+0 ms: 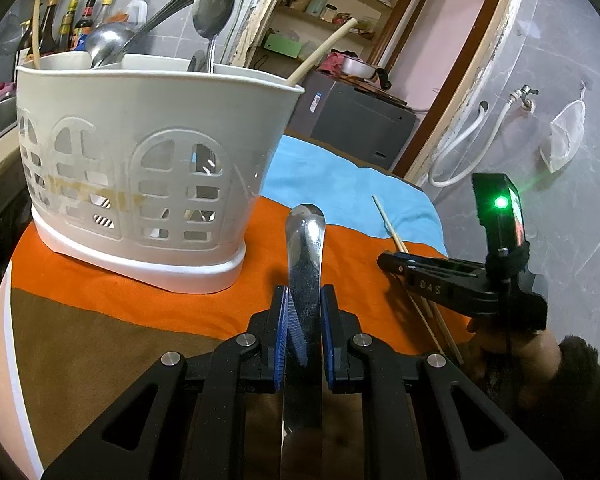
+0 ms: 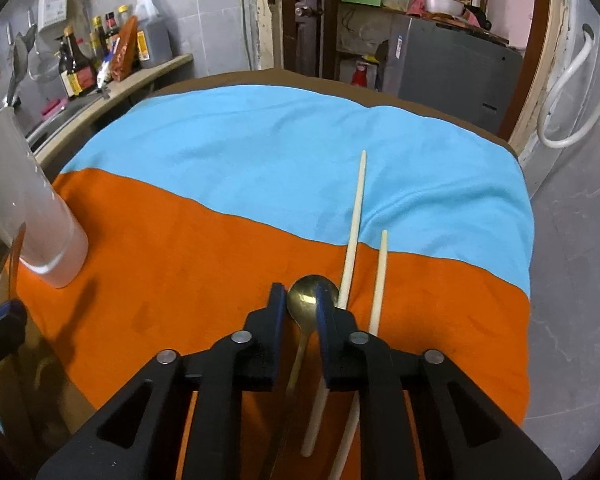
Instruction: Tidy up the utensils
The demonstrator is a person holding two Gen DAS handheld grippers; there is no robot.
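Observation:
My left gripper (image 1: 304,320) is shut on a flat steel utensil handle (image 1: 306,264), held above the orange cloth just right of the white utensil caddy (image 1: 140,152). The caddy holds steel ladles (image 1: 212,4), spoons and wooden chopsticks (image 1: 320,52). My right gripper (image 2: 298,304) is low over the cloth with its fingers around the bowl of a brass spoon (image 2: 306,300); whether it grips is unclear. Two pale chopsticks (image 2: 356,220) lie beside the spoon. The right gripper also shows in the left wrist view (image 1: 384,260).
The table is covered by an orange and blue cloth (image 2: 260,152). Sauce bottles (image 2: 112,44) stand on a counter at the back left. A grey cabinet (image 2: 448,64) and a doorway are behind the table. The caddy's corner (image 2: 28,208) is at the left.

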